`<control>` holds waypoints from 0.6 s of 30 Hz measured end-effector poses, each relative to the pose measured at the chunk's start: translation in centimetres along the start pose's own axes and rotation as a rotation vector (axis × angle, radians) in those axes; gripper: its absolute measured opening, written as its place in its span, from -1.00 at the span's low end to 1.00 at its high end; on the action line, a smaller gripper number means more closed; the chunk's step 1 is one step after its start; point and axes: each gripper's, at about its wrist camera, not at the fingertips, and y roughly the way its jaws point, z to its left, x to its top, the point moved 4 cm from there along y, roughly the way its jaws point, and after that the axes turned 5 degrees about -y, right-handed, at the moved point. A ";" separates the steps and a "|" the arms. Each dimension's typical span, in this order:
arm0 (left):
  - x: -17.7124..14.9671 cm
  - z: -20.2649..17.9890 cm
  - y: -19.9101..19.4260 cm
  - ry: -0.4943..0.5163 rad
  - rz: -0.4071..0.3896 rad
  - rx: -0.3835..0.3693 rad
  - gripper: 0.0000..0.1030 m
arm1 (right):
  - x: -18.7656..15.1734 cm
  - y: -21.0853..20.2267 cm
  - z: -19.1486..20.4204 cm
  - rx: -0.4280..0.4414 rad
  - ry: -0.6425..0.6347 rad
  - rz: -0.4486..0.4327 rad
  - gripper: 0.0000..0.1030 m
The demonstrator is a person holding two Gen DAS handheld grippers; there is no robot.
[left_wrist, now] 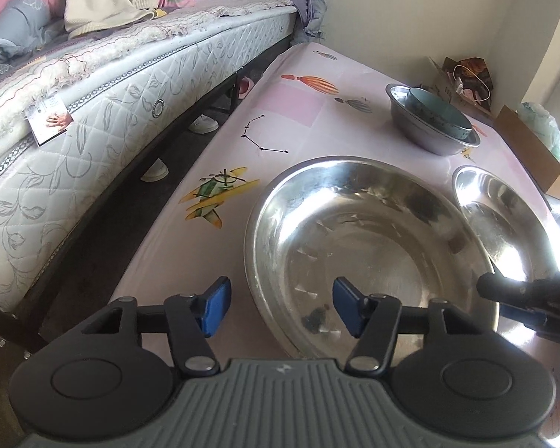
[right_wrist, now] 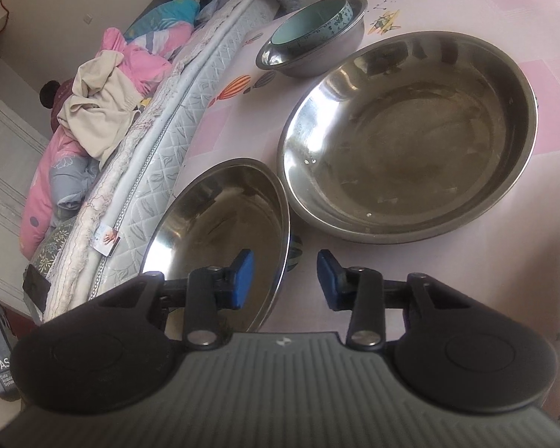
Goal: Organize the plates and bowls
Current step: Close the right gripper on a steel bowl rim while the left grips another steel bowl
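Beside the bed [left_wrist: 130,86], the pink table [left_wrist: 298,112] held a teal bowl [right_wrist: 310,24] already nested in a small steel bowl [right_wrist: 339,48]. Two steel pans remained unstacked: the left gripper [left_wrist: 280,306] gaped astride the large pan's [left_wrist: 373,242] near rim, the right gripper [right_wrist: 285,280] likewise astride the smaller pan's [right_wrist: 220,216] rim, neither visibly pinching

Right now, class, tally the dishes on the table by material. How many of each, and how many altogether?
Steel bowls: 3, namely the large steel bowl, the medium steel bowl and the small steel bowl.
Ceramic bowls: 1, the teal ceramic bowl nested in the small steel one.
Total: 4
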 end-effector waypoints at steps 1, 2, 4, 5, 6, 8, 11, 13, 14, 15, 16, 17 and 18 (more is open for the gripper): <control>0.1 0.0 0.1 -0.009 0.002 -0.003 0.04 | 0.0 0.3 0.1 -0.002 -0.004 0.002 -0.49; 0.1 0.1 0.1 -0.016 0.005 -0.008 -0.09 | 0.0 0.5 0.2 -0.003 -0.008 0.005 -0.57; 0.2 0.2 0.1 -0.030 0.011 -0.020 -0.35 | 0.0 0.9 0.5 -0.006 -0.018 0.007 -0.68; 0.2 0.2 0.0 -0.036 0.013 -0.020 -0.37 | 0.0 0.9 0.7 -0.004 -0.024 0.008 -0.74; 0.2 0.3 0.0 -0.039 0.012 -0.021 -0.38 | 0.0 1.0 0.8 0.000 -0.027 0.009 -0.75; 0.1 0.4 -0.2 -0.044 0.011 -0.025 -0.40 | -0.1 0.9 1.0 -0.007 -0.041 0.008 -0.75; -0.1 0.4 -0.6 -0.045 0.011 -0.032 -0.41 | -0.4 0.6 1.2 -0.004 -0.047 0.016 -0.75; -0.3 0.2 -1.1 -0.038 0.011 -0.040 -0.41 | -0.6 0.3 1.5 -0.004 -0.054 0.021 -0.75; -0.4 0.2 -1.3 -0.036 0.012 -0.046 -0.41 | -0.8 0.1 1.5 -0.002 -0.056 0.024 -0.75; -0.5 0.1 -1.6 -0.034 0.014 -0.055 -0.41 | -0.9 -0.1 1.6 0.000 -0.057 0.027 -0.75; -0.7 0.1 -1.9 -0.033 0.016 -0.065 -0.41 | -1.0 -0.3 1.6 0.003 -0.057 0.028 -0.75; -0.9 0.1 -2.1 -0.034 0.017 -0.073 -0.41 | -1.2 -0.8 1.4 0.008 -0.059 0.029 -0.75; -1.1 0.1 -2.4 -0.033 0.017 -0.079 -0.41 | -1.4 -1.1 1.4 0.014 -0.061 0.031 -0.75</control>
